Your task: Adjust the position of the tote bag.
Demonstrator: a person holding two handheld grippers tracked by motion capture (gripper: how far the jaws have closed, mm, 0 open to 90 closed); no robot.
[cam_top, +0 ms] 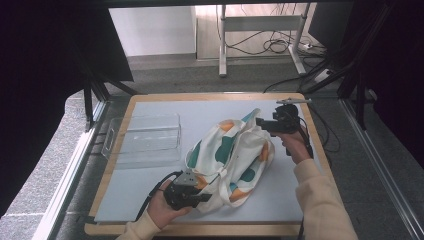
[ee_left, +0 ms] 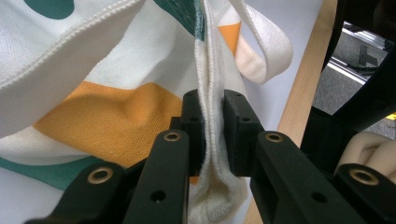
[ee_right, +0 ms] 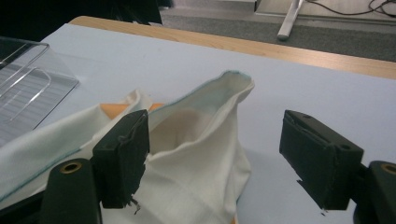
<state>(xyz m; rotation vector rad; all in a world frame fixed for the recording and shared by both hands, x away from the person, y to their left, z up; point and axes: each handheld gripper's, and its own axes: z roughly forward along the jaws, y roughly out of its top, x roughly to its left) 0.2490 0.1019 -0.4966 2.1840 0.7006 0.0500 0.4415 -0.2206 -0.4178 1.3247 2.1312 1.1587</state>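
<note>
Left gripper [cam_top: 200,192] clenched on tote bag [cam_top: 227,157] near edge; right gripper [cam_top: 264,122] released, jaws wide, at its far right corner

Bag [cam_top: 230,160] on mat [cam_top: 150,185], seam pinched between left gripper [ee_left: 212,126] fingers [ee_left: 192,122]; bag's peak ahead of right gripper [ee_right: 215,154] fingers [ee_right: 122,156], untouched; tray [cam_top: 145,137] beyond, left.

One spotted cloth tote bag [cam_top: 230,160], one clear plastic organiser tray [cam_top: 145,137], one wooden-edged table [cam_top: 210,96], and two handheld grippers, left gripper [cam_top: 202,196] and right gripper [cam_top: 260,121]
</note>
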